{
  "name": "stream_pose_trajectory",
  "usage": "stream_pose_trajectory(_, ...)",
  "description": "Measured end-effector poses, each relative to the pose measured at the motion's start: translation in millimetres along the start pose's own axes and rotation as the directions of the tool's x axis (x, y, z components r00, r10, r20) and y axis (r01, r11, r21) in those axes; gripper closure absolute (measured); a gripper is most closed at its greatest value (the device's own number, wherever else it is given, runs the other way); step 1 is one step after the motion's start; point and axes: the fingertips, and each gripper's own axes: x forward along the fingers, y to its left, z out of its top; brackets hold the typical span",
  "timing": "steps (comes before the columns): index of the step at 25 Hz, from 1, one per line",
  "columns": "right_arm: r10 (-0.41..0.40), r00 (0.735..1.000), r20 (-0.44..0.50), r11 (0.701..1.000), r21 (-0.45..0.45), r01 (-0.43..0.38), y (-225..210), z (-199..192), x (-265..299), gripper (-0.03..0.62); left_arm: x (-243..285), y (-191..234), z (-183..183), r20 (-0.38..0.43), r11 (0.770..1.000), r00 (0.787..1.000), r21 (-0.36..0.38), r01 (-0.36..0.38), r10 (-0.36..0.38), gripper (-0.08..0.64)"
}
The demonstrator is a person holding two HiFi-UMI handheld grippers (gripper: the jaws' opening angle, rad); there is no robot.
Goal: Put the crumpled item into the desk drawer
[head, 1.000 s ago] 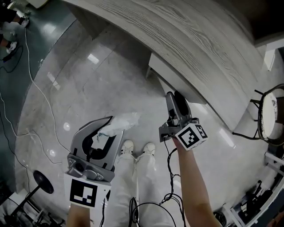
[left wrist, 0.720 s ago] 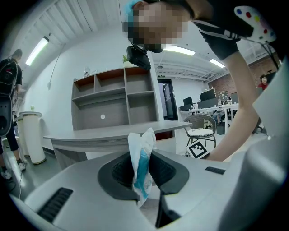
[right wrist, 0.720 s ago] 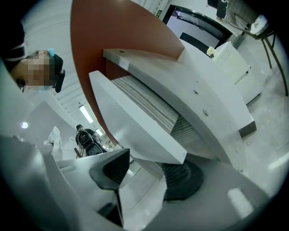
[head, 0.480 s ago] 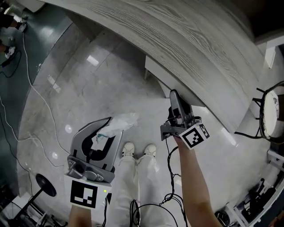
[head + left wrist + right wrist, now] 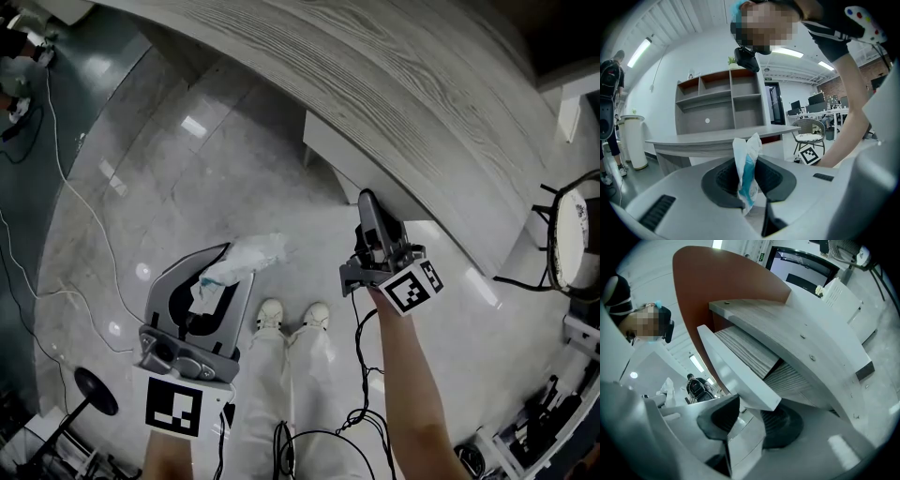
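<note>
Fingers (image 5: 723, 180) of the left gripper (image 5: 749, 178) are clenched on the crumpled item (image 5: 747, 161). It is a white and blue-green wrapper that stands upright between the dark pads and juts past their tips. Fingers (image 5: 717, 420) of the right gripper (image 5: 750, 420) stand apart and have just been closing. The corner of the drawer front (image 5: 736, 376) lies between them, with a gap showing beside the left pad, so no clamp is seen.

Glossy grey floor (image 5: 187, 187) fills the left half of the head view and is crossed by a thin white cable (image 5: 89, 202). The curved desk (image 5: 394, 84), topped in grey wood grain, sweeps across the far right. In the left gripper view an open shelf unit (image 5: 722, 101) stands against the far wall. The white drawer (image 5: 330, 150) projects from beneath the desk's near edge, and the right gripper's tips reach its near right end. A chair (image 5: 567, 234) with a round pale seat and black frame sits at the right edge. Pale shoes (image 5: 292, 314) show near, between the two grippers.

In the head view the crumpled item sits in the left gripper above the floor, left of and nearer than the drawer, without touching it.
</note>
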Motion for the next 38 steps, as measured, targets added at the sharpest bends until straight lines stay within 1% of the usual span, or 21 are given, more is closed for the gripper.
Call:
stream_pose_trajectory(17, 0.002, 0.999, -0.049, 0.998, -0.059, -0.005, 14.5, -7.0, -8.3, 0.468, -13.6, 1.1, 2.1, 0.017, 1.0, 1.0, -0.015, -0.017, 0.017, 0.491)
stream_pose_trajectory(24, 0.02, 0.992, -0.124, 0.996, -0.089, -0.031, 27.4, -28.7, -21.3, 0.479, -22.5, -0.7, 3.4, 0.027, 1.0, 0.999, -0.008, -0.017, 0.017, 0.491)
stream_pose_trajectory(28, 0.014, 0.991, -0.134, 0.994, -0.105, -0.028, 29.5, -30.4, -27.2, 0.477, -28.2, 0.2, 3.2, 0.032, 1.0, 0.999, -0.012, -0.02, 0.02, 0.491)
stream_pose_trajectory(33, 0.008, 0.986, -0.165, 0.989, -0.147, -0.033, 30.2, -30.7, -27.7, 0.486, -33.1, -0.5, 1.8, 0.035, 1.0, 0.999, -0.016, -0.022, 0.022, 0.491)
stream_pose_trajectory(38, -0.028, 0.983, -0.18, 0.984, -0.176, -0.005, 25.1, -34.6, -27.0, 0.482, -35.0, -0.3, 0.7, 0.035, 1.0, 0.999, -0.016, -0.021, 0.022, 0.491)
